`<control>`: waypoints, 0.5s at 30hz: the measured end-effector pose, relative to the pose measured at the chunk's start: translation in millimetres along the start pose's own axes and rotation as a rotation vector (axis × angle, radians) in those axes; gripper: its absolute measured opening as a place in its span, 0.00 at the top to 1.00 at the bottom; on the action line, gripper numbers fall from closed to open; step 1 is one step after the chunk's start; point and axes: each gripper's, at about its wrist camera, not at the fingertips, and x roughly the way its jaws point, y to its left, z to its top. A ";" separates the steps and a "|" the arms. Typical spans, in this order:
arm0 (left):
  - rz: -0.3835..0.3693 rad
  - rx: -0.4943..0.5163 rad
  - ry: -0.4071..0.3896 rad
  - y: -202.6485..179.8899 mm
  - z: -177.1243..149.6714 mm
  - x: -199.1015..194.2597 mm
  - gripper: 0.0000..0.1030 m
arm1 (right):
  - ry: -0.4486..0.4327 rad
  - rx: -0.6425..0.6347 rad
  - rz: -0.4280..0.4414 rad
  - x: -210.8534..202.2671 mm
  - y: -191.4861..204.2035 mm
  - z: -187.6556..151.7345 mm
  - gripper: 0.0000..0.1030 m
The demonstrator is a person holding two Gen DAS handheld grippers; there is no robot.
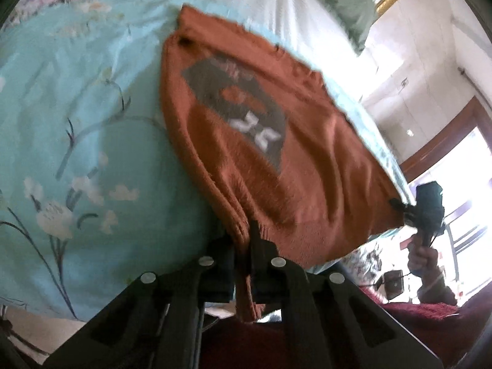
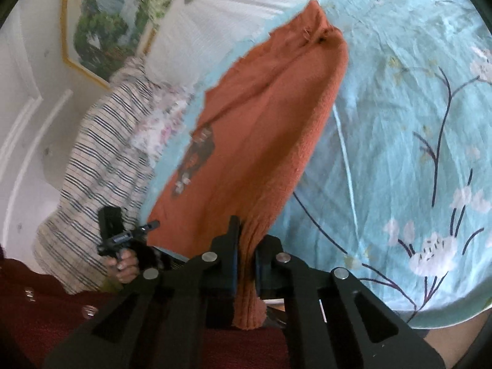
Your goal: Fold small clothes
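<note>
Both tools are clamped on the near hem of the orange shirt (image 1: 270, 141): the left tool (image 1: 244, 243) pinches one bunched corner, the right tool (image 2: 246, 246) the other. The shirt runs away from both toward 12 o'clock over the floral bed (image 1: 77, 107), its far end resting there (the near edge looks lifted). Its long axis points straight ahead, so I judge neither hand nearer and the fold goes forward

Orange garment (image 1: 276, 160): rough knitted cloth; bedsheet (image 1: 77, 107): smooth cloth, faint sheen.
</note>
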 end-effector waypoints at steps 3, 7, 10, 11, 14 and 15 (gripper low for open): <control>-0.048 -0.017 -0.099 -2.3 6.9 -24.5 0.95 | -0.064 0.002 0.084 -12.2 6.3 9.0 0.92; -0.094 -0.029 -0.208 -9.3 25.2 -49.5 0.95 | -0.128 -0.021 0.136 -20.3 18.2 26.7 0.92; -0.094 -0.027 -0.270 -16.9 43.0 -54.0 0.95 | -0.164 -0.047 0.132 -21.7 28.2 43.6 0.92; -0.089 -0.024 -0.286 -19.3 48.2 -53.6 0.95 | -0.175 -0.052 0.130 -21.5 30.9 49.4 0.92; -0.067 -0.014 -0.331 -25.0 69.5 -49.9 0.95 | -0.207 -0.073 0.096 -20.4 34.2 71.7 0.92; -0.060 -0.011 -0.342 -28.7 75.7 -47.9 0.95 | -0.220 -0.076 0.092 -19.9 35.0 79.6 0.92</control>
